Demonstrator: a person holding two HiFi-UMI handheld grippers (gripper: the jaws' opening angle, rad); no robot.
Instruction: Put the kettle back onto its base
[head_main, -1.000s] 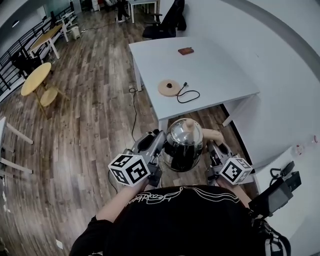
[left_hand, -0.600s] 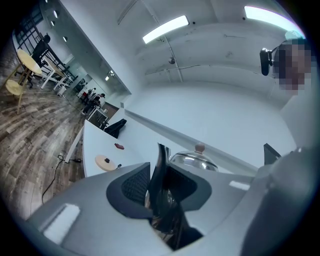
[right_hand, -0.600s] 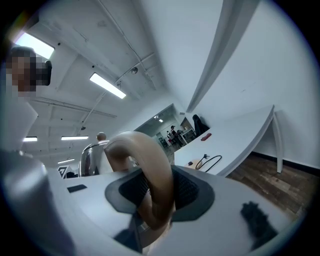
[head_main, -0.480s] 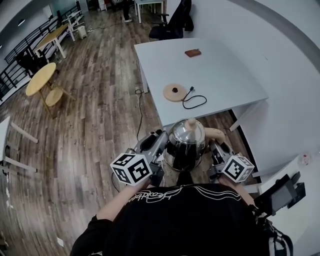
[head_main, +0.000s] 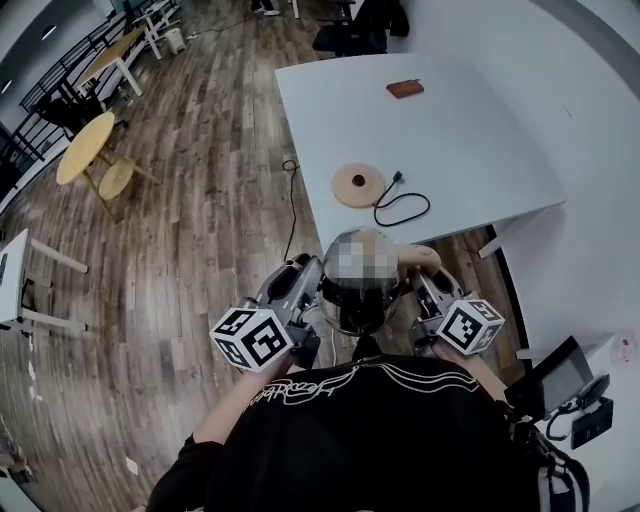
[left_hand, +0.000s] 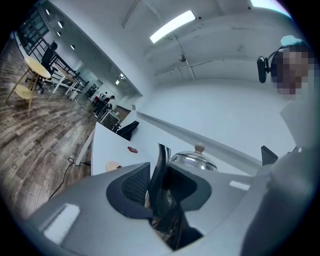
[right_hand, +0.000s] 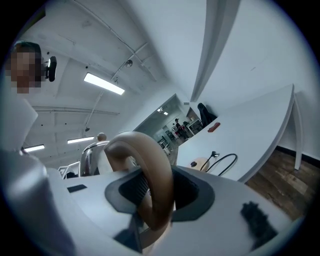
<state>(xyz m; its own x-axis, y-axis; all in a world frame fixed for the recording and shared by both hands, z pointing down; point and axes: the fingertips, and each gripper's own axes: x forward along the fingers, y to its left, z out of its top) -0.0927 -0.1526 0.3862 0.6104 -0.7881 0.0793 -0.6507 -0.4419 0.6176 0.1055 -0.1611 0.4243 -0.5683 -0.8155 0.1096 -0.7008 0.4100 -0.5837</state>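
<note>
Shiny steel kettle (head_main: 352, 308) in the air, not docked yet
My left gripper (head_main: 308, 285) is clamped on its spout (left_hand: 161, 172), right gripper (head_main: 424, 287) on the tan handle (right_hand: 152, 175); round tan base (head_main: 358, 185) sits well ahead on the white table (head_main: 470, 140).

- Head view: mounted on my head, faces steeply down over my chest. My left gripper (head_main: 305, 290) sits at frame left, my right gripper (head_main: 425, 292) at frame right, and the white table (head_main: 470, 150) lies farther ahead.
- Left gripper view: rides on my left gripper and faces along its jaws. The kettle (left_hand: 192, 159) is very near.
- Right gripper view: same mounting on my right gripper. The kettle handle (right_hand: 150, 165) fills the near field.
- Shared by all three: kettle, table, round base (head_main: 358, 185).
</note>
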